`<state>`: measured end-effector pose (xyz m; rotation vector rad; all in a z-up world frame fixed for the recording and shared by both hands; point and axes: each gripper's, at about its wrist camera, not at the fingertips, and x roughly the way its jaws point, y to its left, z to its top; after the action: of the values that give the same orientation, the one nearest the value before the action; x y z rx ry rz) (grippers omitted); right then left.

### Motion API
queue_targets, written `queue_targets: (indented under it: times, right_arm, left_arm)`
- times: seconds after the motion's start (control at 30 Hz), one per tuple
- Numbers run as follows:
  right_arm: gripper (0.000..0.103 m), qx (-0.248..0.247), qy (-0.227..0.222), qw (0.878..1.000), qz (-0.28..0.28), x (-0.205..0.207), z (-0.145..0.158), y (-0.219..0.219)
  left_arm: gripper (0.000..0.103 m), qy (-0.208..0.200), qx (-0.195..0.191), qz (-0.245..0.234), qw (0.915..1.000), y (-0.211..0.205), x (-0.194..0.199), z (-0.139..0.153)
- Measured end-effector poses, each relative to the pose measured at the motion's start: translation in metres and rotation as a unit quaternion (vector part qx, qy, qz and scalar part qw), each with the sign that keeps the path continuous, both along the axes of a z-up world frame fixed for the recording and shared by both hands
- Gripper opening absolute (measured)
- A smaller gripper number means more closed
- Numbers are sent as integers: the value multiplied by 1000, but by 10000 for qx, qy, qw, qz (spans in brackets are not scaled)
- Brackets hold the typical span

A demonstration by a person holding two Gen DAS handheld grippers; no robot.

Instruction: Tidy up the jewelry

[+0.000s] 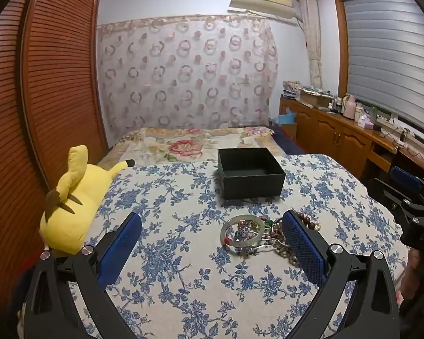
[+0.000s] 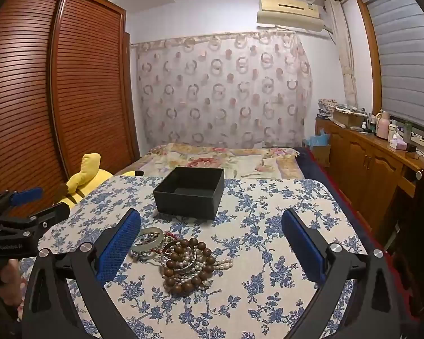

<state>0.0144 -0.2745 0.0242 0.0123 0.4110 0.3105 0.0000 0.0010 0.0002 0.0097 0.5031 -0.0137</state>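
Note:
A pile of jewelry (image 2: pixel 181 260) lies on the blue-flowered tablecloth (image 2: pixel 268 243): a pale jade bangle (image 2: pixel 148 239), a brown wooden bead bracelet (image 2: pixel 188 267) and pearl strands (image 2: pixel 223 262). In the left wrist view the bangle (image 1: pixel 243 233) lies between my fingers, and the pile (image 1: pixel 271 237) is partly hidden by the right finger. An open, empty black box (image 1: pixel 250 176) (image 2: pixel 190 193) stands just beyond the pile. My left gripper (image 1: pixel 212 251) is open and empty above the table. My right gripper (image 2: pixel 212 250) is open and empty, with the pile near its left finger.
A yellow plush toy (image 1: pixel 73 206) (image 2: pixel 84 180) lies at the table's left edge. A bed with a floral cover (image 2: pixel 226 159) is behind the table. A wooden wardrobe (image 2: pixel 56 84) stands at left, and a cluttered wooden sideboard (image 2: pixel 376 152) at right.

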Motion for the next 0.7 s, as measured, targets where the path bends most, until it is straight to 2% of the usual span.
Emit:
queue_targets:
  times: [0.7]
  right_arm:
    - [101, -34, -25, 10000, -5, 0, 1, 2]
  left_arm:
    - [96, -43, 12, -1, 10000, 0, 2, 3]
